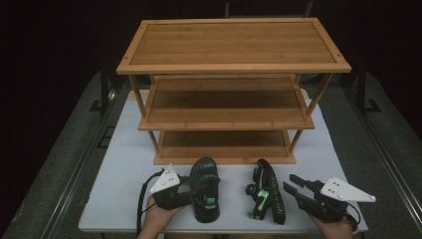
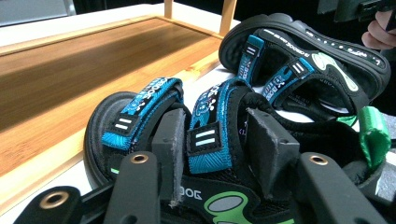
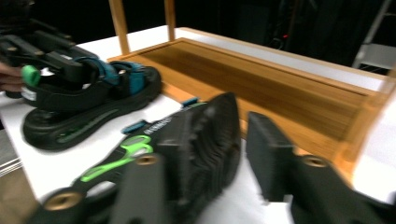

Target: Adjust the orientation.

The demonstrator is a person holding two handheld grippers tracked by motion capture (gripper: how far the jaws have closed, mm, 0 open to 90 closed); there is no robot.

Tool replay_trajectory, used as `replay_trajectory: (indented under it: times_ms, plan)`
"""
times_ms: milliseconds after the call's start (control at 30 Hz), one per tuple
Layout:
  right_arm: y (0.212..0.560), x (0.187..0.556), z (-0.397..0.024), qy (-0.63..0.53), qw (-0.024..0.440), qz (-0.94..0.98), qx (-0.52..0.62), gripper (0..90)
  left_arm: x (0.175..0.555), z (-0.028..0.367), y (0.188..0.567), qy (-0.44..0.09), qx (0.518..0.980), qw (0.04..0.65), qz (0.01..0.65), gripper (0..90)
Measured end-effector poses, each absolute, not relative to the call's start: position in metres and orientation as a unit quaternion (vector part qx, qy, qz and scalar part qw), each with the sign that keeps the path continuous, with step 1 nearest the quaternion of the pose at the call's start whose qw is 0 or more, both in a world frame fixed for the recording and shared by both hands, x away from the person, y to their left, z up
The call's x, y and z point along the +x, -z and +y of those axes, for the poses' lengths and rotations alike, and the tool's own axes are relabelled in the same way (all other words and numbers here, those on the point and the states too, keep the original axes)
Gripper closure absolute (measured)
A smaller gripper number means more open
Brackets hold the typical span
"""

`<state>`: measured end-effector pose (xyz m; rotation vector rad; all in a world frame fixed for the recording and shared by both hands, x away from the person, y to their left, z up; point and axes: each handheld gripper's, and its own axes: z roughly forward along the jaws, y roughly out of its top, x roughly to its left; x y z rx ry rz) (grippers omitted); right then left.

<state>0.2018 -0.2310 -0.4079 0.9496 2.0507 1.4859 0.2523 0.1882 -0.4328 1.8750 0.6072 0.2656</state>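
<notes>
Two black sandals with blue straps and green marks lie on the white table in front of a bamboo shelf. The left sandal stands upright on its sole, and my left gripper is shut on it from its left side. In the left gripper view the pads clamp its blue strap. The right sandal lies on its side, sole facing right. My right gripper points at that sole. In the blurred right gripper view the sole lies by the left jaw, with a thin gap to the right pad.
The three-tier bamboo shelf stands just behind the sandals, its lowest board right at their toes. The white table has bare room to the left and right. A hand holds each gripper at the table's near edge.
</notes>
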Motion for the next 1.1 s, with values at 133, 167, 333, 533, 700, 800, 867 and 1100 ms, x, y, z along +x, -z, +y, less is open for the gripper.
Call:
replay_trajectory:
  times_ms: [133,167,333,533,700,800,867,1100]
  plan:
    - [0.406,0.202,-0.219,-0.538,0.206,0.747,0.331,83.0,0.252,0.188,0.433,-0.112,0.791,0.545,0.256,56.9]
    - [0.405,0.202,-0.215,-0.537,0.205,0.751,0.326,84.8,0.252,0.188,0.433,-0.112,0.791,0.545,0.256,56.9]
    - [0.410,0.205,-0.200,-0.506,0.206,0.777,0.312,89.5,0.252,0.188,0.434,-0.113,0.790,0.545,0.256,56.8]
    - [0.412,0.204,-0.201,-0.492,0.219,0.782,0.313,89.8,0.252,0.189,0.436,-0.107,0.786,0.552,0.256,55.4]
    - [0.412,0.202,-0.211,-0.494,0.223,0.776,0.323,89.7,0.252,0.189,0.436,-0.105,0.786,0.553,0.257,55.4]
    - [0.412,0.200,-0.220,-0.494,0.229,0.769,0.335,89.7,0.252,0.189,0.436,-0.105,0.786,0.553,0.257,55.4]
    - [0.411,0.199,-0.227,-0.488,0.236,0.765,0.347,89.7,0.252,0.190,0.436,-0.105,0.786,0.553,0.257,55.5]
    - [0.416,0.198,-0.248,-0.481,0.238,0.749,0.389,89.6,0.253,0.189,0.436,-0.104,0.786,0.553,0.257,55.6]
